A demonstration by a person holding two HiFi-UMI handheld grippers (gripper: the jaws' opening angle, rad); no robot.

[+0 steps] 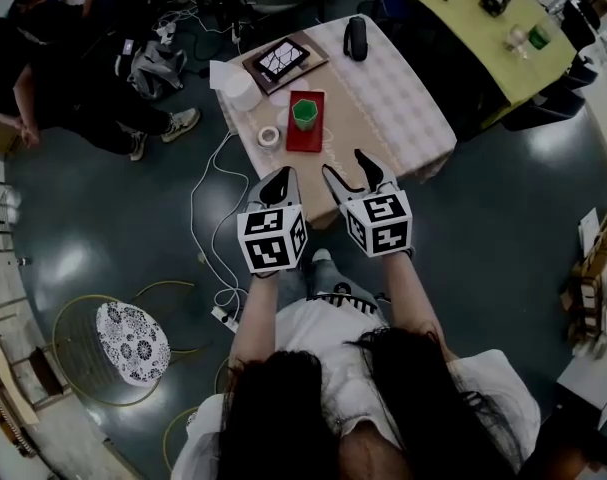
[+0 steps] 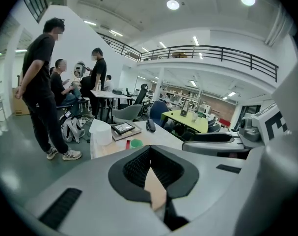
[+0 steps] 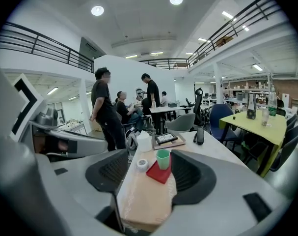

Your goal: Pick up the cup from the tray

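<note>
A green cup (image 1: 303, 113) stands upright on a red tray (image 1: 305, 133) near the middle of a small table (image 1: 403, 108). In the right gripper view the cup (image 3: 163, 159) and the tray (image 3: 157, 173) show between the jaws but farther off. My right gripper (image 1: 352, 175) is open and empty at the table's near edge. My left gripper (image 1: 278, 185) hangs beside it to the left, short of the table, shut with nothing in it. In the left gripper view the cup (image 2: 135, 143) is small and distant above the left gripper (image 2: 150, 156).
On the table lie a tape roll (image 1: 269, 135), a white paper roll (image 1: 238, 90), a tablet on a board (image 1: 282, 60) and a black speaker (image 1: 355, 38). People (image 1: 43, 63) stand far left. Cables (image 1: 208, 223) and a stool (image 1: 131, 343) occupy the floor; a yellow table (image 1: 478, 23) stands behind.
</note>
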